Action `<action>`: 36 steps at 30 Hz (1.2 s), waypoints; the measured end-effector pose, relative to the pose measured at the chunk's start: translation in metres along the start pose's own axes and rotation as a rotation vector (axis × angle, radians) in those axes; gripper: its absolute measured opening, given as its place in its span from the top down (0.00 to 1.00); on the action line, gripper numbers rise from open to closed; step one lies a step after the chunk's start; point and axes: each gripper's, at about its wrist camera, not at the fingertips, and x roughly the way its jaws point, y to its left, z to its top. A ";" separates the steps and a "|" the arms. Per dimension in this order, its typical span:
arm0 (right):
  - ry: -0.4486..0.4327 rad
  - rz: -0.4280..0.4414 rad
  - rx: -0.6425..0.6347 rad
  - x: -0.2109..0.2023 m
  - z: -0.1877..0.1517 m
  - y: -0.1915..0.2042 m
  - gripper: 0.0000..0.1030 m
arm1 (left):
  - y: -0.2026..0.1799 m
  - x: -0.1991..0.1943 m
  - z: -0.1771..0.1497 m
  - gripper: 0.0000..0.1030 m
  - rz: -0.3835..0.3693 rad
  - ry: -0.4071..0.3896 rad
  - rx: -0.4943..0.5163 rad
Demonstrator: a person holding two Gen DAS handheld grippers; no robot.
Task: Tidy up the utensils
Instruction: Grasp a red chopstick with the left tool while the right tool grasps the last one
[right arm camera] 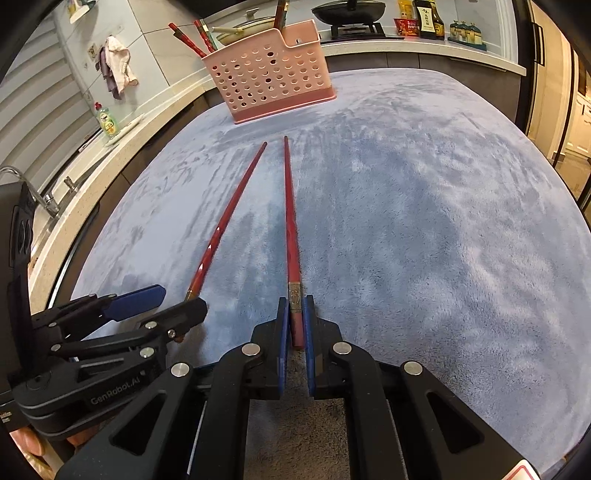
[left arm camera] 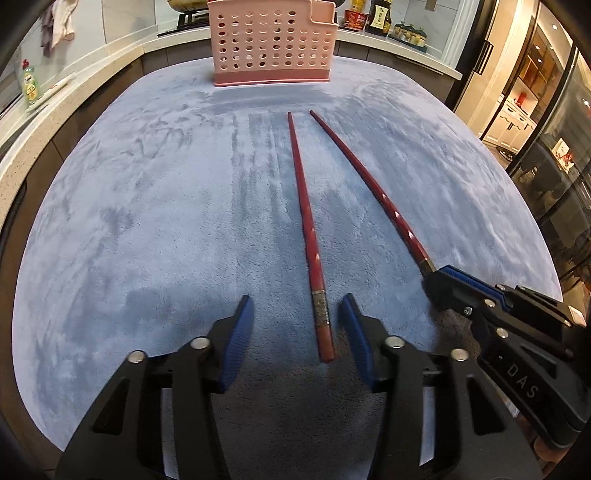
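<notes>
On the blue-grey plush cloth (left arm camera: 147,221) that covers the table lie two red chopsticks, tips pointing toward the pink perforated utensil holder (left arm camera: 273,44) at the far edge. The left chopstick (left arm camera: 308,229) has its thick, banded end lying between the pads of the left gripper (left arm camera: 297,314); those jaws stand partly spread, the right pad just beside the stick and the left pad well apart from it, so nothing is pinched there. The right chopstick (right arm camera: 291,229) is caught at its thick end by the right gripper (right arm camera: 295,306), whose blue pads are pressed together on it just behind the metal band. Both grippers point steeply down at the cloth and sit side by side, near each other, each showing in the other's camera. The two sticks run close together at their tips and spread apart toward the grippers. In the holder, seen from the right wrist, more red chopsticks (right arm camera: 192,40) stand tilted in the left compartment. Behind it runs a kitchen counter (right arm camera: 406,48) with sauce bottles (right arm camera: 428,18) and a dark pan (right arm camera: 347,11).
</notes>
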 end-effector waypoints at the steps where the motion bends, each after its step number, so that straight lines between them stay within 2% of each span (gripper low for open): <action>1: 0.002 0.001 -0.001 0.001 0.000 0.001 0.93 | 0.001 0.000 0.000 0.64 0.000 0.000 -0.004; 3: 0.004 0.004 -0.005 0.002 0.000 0.002 0.93 | 0.004 -0.001 0.000 0.70 -0.002 0.001 -0.011; 5: 0.006 0.005 -0.008 0.002 0.000 0.003 0.93 | 0.006 -0.001 0.000 0.85 -0.004 0.005 -0.015; 8: 0.006 0.006 -0.009 0.002 0.000 0.003 0.93 | 0.007 -0.001 0.001 0.93 -0.014 0.009 -0.019; 18: -0.035 0.023 -0.012 -0.016 0.009 0.005 0.93 | 0.009 -0.016 0.005 0.93 -0.040 0.001 -0.037; 28: -0.160 0.062 0.016 -0.061 0.042 0.004 0.93 | 0.017 -0.063 0.032 0.93 -0.072 -0.103 -0.086; 36: -0.305 0.081 0.027 -0.099 0.092 -0.003 0.93 | 0.032 -0.103 0.072 0.93 -0.098 -0.215 -0.132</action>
